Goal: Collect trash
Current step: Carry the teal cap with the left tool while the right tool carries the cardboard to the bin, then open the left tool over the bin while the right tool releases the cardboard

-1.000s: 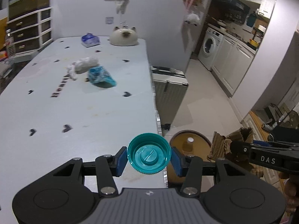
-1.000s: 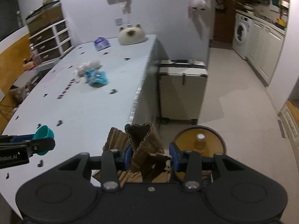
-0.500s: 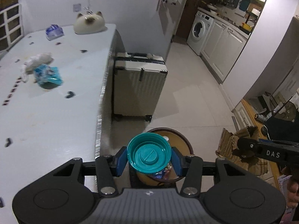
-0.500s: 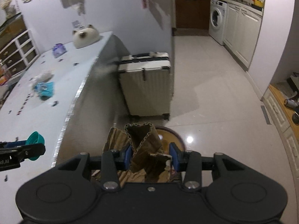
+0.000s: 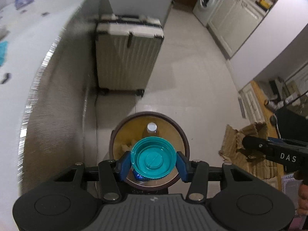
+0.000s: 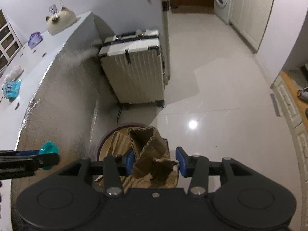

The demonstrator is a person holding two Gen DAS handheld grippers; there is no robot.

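Left gripper (image 5: pixel 153 162) clamped on teal lid (image 5: pixel 153 160), open side facing camera, directly above round brown trash bin (image 5: pixel 182 134) on the floor. Plastic bottle (image 5: pixel 152 130) sits inside the bin, just ahead of the lid. Right gripper (image 6: pixel 155 160): crumpled cardboard (image 6: pixel 152 150) between the blue pads, left pad touching, slight gap at right pad; over the bin's (image 6: pixel 107 136) right side. Ribbed suitcase (image 6: pixel 134 71) farther ahead.

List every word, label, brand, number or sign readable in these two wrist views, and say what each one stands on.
"DAS" in white letters on the black finger of the right gripper, seen in the left wrist view.
A small pale logo on the grey ribbed body of the left gripper: too small to read.
Dark marks on the long white table: blurred, unreadable.
Nothing else legible.
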